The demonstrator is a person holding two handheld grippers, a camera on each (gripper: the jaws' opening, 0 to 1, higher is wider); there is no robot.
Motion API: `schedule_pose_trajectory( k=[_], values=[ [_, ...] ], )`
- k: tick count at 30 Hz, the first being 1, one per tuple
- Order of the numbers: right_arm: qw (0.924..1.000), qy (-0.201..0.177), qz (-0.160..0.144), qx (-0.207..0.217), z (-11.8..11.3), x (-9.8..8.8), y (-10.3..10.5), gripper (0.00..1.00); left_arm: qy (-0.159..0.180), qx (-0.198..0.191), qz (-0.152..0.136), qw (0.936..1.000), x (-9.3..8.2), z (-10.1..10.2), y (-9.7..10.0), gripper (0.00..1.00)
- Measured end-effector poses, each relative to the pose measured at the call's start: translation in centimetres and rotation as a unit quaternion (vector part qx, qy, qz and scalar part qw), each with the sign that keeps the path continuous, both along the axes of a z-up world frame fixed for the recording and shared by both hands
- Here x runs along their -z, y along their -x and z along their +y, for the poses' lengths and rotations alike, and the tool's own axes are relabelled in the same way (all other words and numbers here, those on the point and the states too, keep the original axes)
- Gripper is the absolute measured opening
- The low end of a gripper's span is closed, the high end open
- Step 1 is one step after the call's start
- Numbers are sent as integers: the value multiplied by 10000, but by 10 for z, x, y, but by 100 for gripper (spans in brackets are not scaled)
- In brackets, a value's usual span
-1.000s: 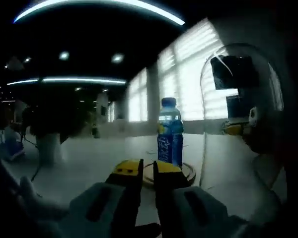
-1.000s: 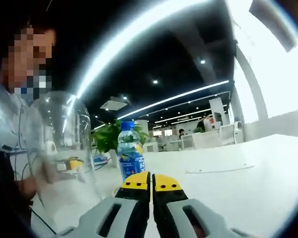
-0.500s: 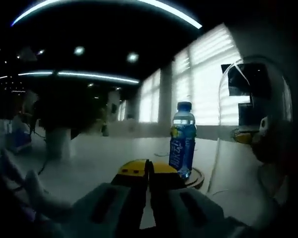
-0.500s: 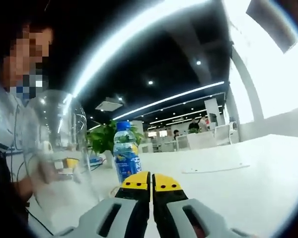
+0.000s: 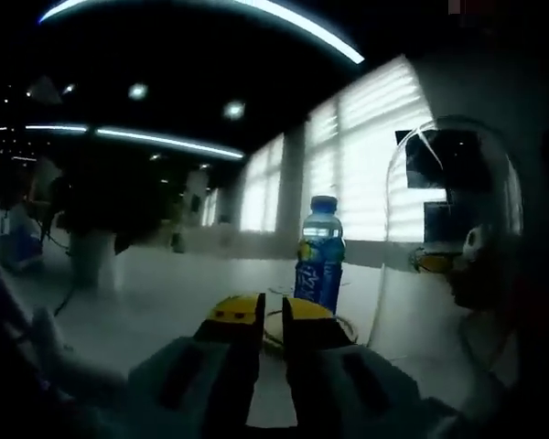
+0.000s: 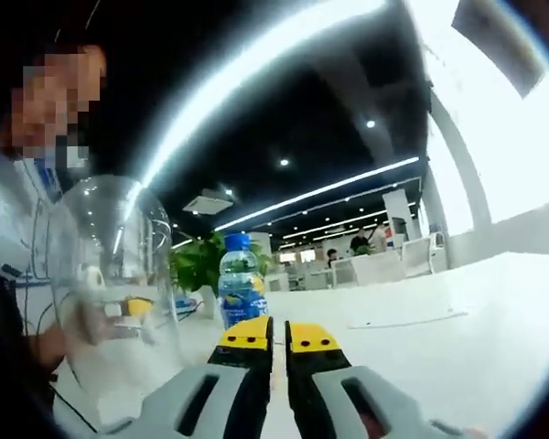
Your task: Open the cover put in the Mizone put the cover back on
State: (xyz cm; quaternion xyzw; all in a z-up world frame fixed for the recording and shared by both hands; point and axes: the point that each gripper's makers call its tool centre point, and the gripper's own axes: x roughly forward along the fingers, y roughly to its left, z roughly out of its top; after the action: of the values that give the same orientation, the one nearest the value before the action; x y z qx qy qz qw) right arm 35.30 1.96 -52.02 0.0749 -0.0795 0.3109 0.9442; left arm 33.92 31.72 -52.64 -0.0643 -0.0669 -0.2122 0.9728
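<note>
In the left gripper view I am seeing the left gripper point(image 5: 273, 315) slightly parted, empty, with the bottle point(image 5: 319, 254) standing upright on a round base point(image 5: 340, 326). The dome point(image 5: 453, 224) hangs right. The right gripper point(image 6: 279, 336), narrowly parted, is facing bottle point(image 6: 241, 285); dome point(image 6: 113, 283) left.

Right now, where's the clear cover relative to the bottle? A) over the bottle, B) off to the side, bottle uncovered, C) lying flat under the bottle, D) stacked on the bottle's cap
B: the bottle stands bare on the round base, while the clear cover sits apart, at its right in the left gripper view and at its left in the right gripper view.
</note>
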Motion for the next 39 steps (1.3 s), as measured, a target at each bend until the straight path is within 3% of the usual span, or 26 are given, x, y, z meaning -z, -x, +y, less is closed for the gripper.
schedule_pose_trajectory(
  k=[2,5,8,9,11,12,14,17,19,21,24,33,39],
  values=[
    [10000,0,5,-31,0,0,0,19,-94,-64,-22,9999,1,0,-2,19],
    [9989,198,-224,364,-11,-3,-5,19,-230,-139,-75,9996,1,2,-3,23],
    [9991,129,-161,365,-15,-3,-5,21,-193,-159,-54,9997,1,3,-5,27],
    [9993,47,-141,350,-17,-4,-5,20,-72,-223,35,9997,2,6,-6,25],
    [9994,55,-50,332,-18,-3,-3,0,-39,-207,67,9998,2,7,-5,13],
    [9994,36,-21,331,-18,-3,-1,0,-8,-191,64,9998,1,8,-4,8],
    [9997,-19,-18,234,-18,-4,1,0,-17,-8,46,10000,-2,3,-1,2],
    [9999,-67,27,93,-15,-4,3,0,-125,231,214,9994,1,-6,2,2],
    [10000,34,-64,64,-14,-6,5,0,-279,384,151,9988,0,-12,4,2],
    [9998,135,-136,-40,-11,-8,9,7,-392,637,46,9972,-2,-19,8,6],
    [9995,130,-186,-237,-9,-14,15,10,-221,883,187,9957,-3,-21,11,20],
    [9961,255,-323,-784,2,-23,34,21,-418,1271,82,9910,-11,-30,19,26],
    [9916,124,-368,-1233,10,-35,49,26,-299,1429,105,9892,-16,-26,26,28]
  ],
)
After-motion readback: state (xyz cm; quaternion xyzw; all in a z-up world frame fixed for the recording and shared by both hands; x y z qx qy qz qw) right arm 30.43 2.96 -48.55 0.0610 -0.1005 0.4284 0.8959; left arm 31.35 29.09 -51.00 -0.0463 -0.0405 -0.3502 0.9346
